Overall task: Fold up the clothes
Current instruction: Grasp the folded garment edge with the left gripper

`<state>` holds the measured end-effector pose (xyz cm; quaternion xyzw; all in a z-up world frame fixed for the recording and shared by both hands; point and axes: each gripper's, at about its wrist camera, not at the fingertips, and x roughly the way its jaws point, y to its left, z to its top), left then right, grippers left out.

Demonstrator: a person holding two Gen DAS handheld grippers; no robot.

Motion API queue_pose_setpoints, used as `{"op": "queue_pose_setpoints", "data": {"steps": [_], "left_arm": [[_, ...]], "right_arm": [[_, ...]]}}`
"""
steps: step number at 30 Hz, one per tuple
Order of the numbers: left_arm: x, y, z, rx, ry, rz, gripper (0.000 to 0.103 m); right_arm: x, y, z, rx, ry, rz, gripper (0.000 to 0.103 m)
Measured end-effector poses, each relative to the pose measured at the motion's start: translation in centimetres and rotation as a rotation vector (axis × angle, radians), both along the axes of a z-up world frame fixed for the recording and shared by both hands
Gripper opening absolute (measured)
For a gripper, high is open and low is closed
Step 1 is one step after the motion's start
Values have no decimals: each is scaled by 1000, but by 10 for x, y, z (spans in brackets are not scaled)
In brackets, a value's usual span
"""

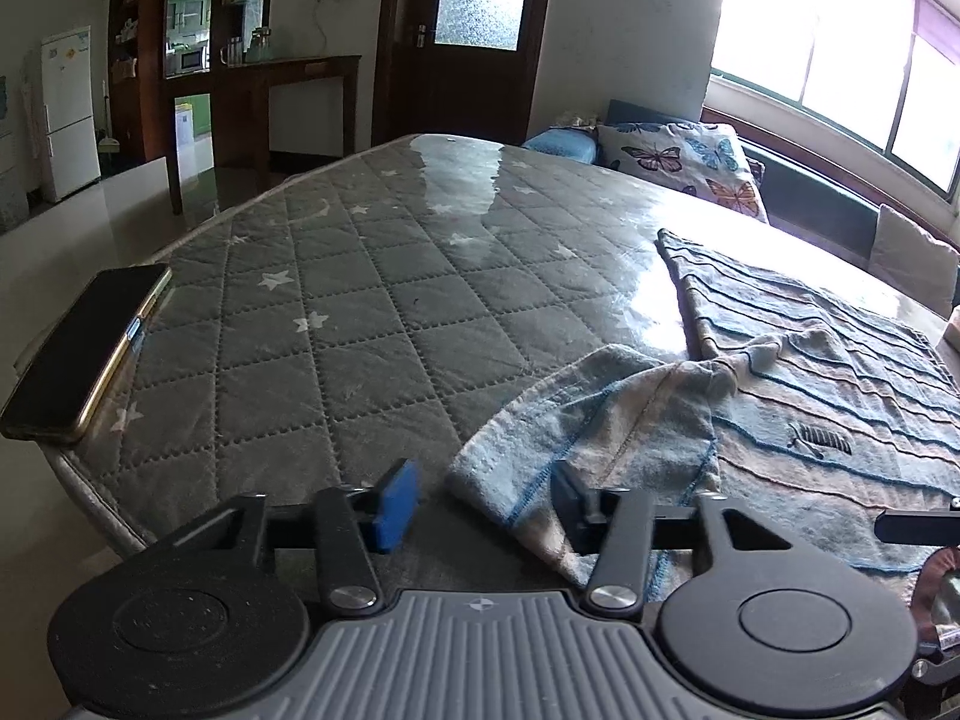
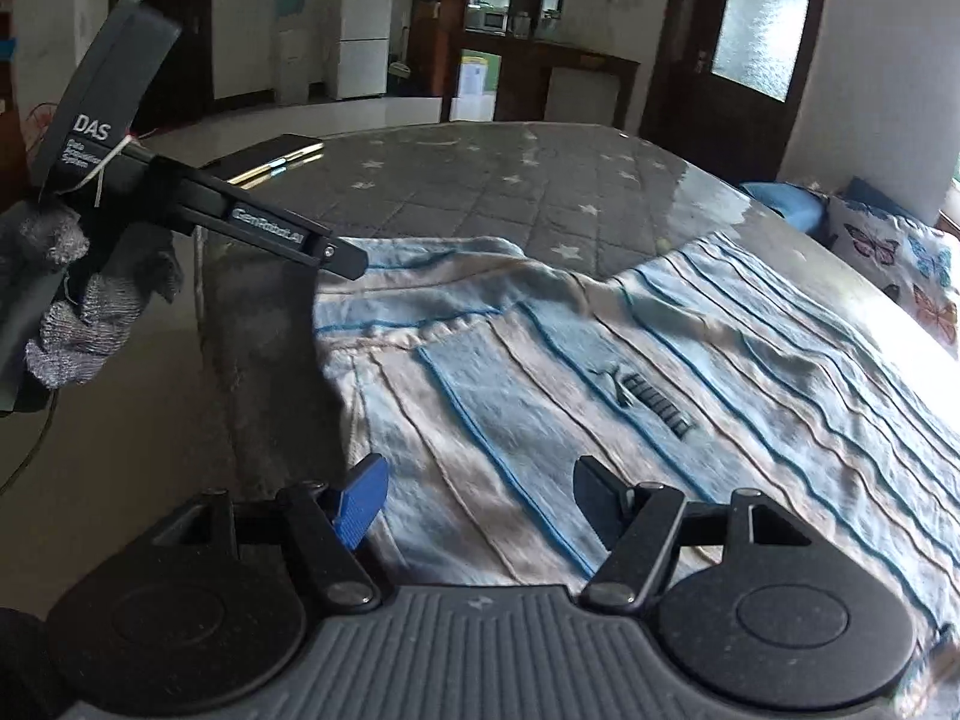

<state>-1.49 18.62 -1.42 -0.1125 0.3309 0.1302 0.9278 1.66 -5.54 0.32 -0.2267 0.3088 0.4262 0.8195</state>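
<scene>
A light blue and beige striped shirt (image 1: 828, 396) with a dark chest logo (image 2: 654, 402) lies spread on the table. One sleeve (image 1: 600, 420) points toward my left gripper (image 1: 486, 498), and its cuff lies between the jaws. The right finger rests against the cuff, while the blue left pad (image 1: 396, 498) stands clear of the cloth, so this gripper is open. In the right wrist view a gloved hand (image 2: 78, 312) holds the left gripper (image 2: 339, 255) with its tip at the sleeve. My right gripper (image 2: 480, 495) hangs open over the shirt's near part, with only flat cloth below it.
The table wears a grey quilted cover with white stars (image 1: 360, 300) under a glossy clear sheet. A dark phone (image 1: 84, 348) lies at its left edge. A butterfly-print cushion (image 1: 678, 156) and a blue one (image 1: 561, 144) sit beyond the far side, under the window.
</scene>
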Motion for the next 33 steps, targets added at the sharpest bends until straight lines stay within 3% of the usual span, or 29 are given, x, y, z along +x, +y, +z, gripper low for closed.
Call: {"op": "queue_pose_setpoints", "data": {"steps": [1, 3, 6, 18, 26, 33], "left_arm": [[0, 1, 0, -7, -3, -2, 35], [1, 2, 0, -22, -8, -7, 15], [1, 2, 3, -37, -27, -11, 10], [-5, -11, 36, -135, -131, -94, 7], [-4, -64, 61, -186, -212, -329, 7], [4, -105, 49, -209, -153, -539, 10]], "right_arm": [[0, 2, 0, 1, -2, 1, 70], [1, 6, 0, 4, 8, 1, 70], [1, 11, -3, -4, 17, 11, 70], [1, 12, 1, -7, 3, 14, 70], [2, -3, 6, 3, -2, -19, 70], [7, -29, 9, -31, -23, -71, 70]]}}
